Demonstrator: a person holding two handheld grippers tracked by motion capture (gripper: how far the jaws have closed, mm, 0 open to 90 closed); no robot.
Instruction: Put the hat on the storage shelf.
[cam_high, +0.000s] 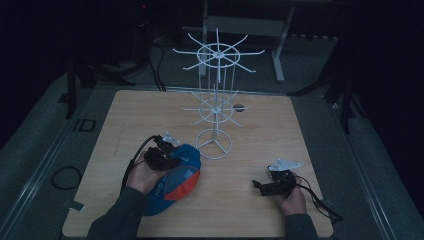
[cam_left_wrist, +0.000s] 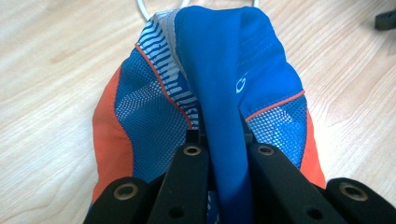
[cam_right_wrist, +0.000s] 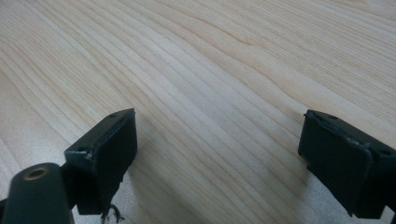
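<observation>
Dim lab recording bay: square light-wood tabletop (cam_high: 260, 130), black floor cables (cam_high: 64, 176), grey metal stand frame (cam_high: 280, 45) behind.

No readable text; small pale mark on blue cap (cam_left_wrist: 219, 84) illegible.

The blue and orange mesh cloth cap (cam_left_wrist: 205, 93) runs off the bottom edge of the left gripper view, and the black jaws hide the fold they pinch. From high up, a hand (cam_high: 145, 175) covers part of the cap. The small white mark (cam_left_wrist: 241, 86) on it is too blurry to read.
</observation>
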